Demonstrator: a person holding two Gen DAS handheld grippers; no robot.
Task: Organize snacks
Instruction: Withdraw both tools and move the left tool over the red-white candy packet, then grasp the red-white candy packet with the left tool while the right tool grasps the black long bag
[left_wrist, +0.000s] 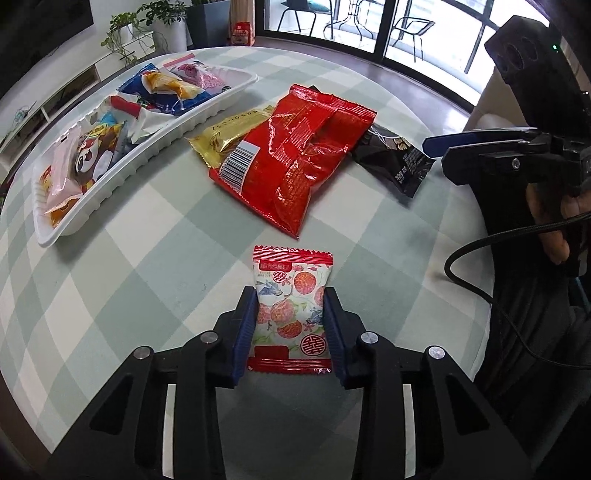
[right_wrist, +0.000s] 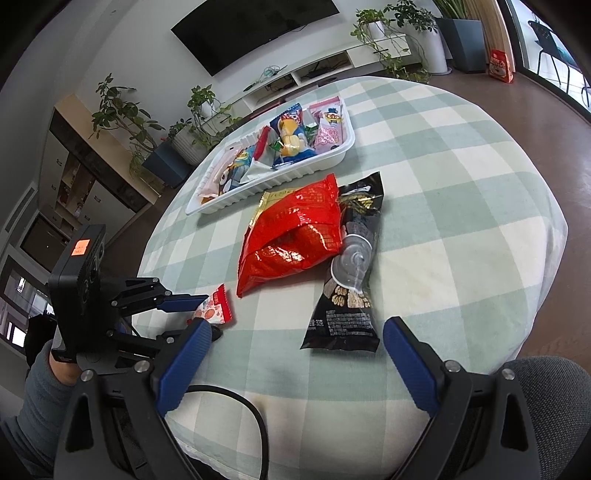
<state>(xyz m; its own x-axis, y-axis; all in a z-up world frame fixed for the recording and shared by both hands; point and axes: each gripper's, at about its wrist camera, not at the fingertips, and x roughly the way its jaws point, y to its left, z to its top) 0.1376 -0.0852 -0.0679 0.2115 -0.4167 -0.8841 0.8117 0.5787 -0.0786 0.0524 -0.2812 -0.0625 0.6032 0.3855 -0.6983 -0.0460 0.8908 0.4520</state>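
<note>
My left claw (left_wrist: 290, 317) is clenched on the small sweet packet (left_wrist: 291, 308), pads against both its sides, on the cloth well short of the tray (left_wrist: 155, 147). My right claw (right_wrist: 295, 354) stands released, nothing between its fingers, the black packet (right_wrist: 349, 269) lying just ahead of it. The tray already carries several snacks. Left to go, as I judge it: the sweet, then the red bag (left_wrist: 295, 155), the gold packet (left_wrist: 229, 133) half under it, and the black packet, all just beside the tray. Whether the sweet has left the cloth I can't quite tell.
</note>
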